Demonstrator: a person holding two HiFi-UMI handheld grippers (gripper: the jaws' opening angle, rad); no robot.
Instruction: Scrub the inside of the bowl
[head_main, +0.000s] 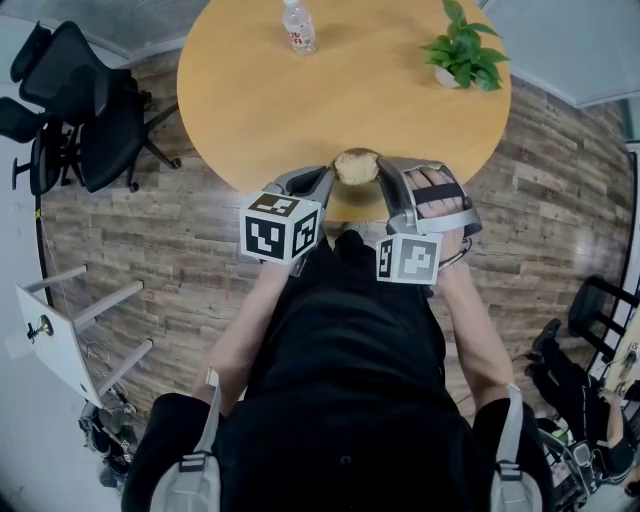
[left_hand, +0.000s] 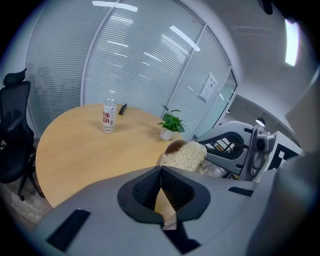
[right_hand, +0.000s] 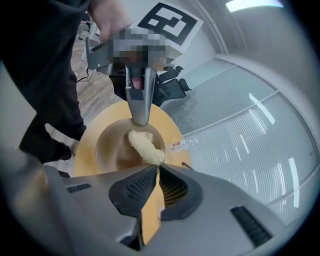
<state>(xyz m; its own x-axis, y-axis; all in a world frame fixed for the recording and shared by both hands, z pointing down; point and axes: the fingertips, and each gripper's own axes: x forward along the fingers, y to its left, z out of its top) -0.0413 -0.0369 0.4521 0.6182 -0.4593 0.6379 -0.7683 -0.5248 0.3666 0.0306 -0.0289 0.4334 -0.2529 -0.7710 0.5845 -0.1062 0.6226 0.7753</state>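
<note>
Bowl (right_hand: 111, 150), tan, stands at the 6 o'clock edge of a round wooden table (head_main: 300, 110), just in front of the person's torso. In the head view only a sliver of its rim shows between the two gripper bodies, and both pairs of jaws are hidden beneath them.

Left gripper (left_hand: 161, 170): jaws together at the tips. The right gripper view shows that tip meeting the bowl's rim at 12 o'clock, apparently pinching it. The contact itself is small and partly behind a blurred patch.

Right gripper (right_hand: 156, 168): jaws clamped on one end of a pale fibrous scrub pad (right_hand: 145, 145). The pad runs from the jaws, at the bowl's 5 o'clock, to its middle. Whether the pad presses on the bottom cannot be told.

Water bottle (head_main: 298, 25) stands at the table's 12 o'clock, its top cut off. A potted plant (head_main: 462, 48) stands near 2 o'clock. Office chairs (head_main: 70, 105) stand at 9 o'clock, off the table.
</note>
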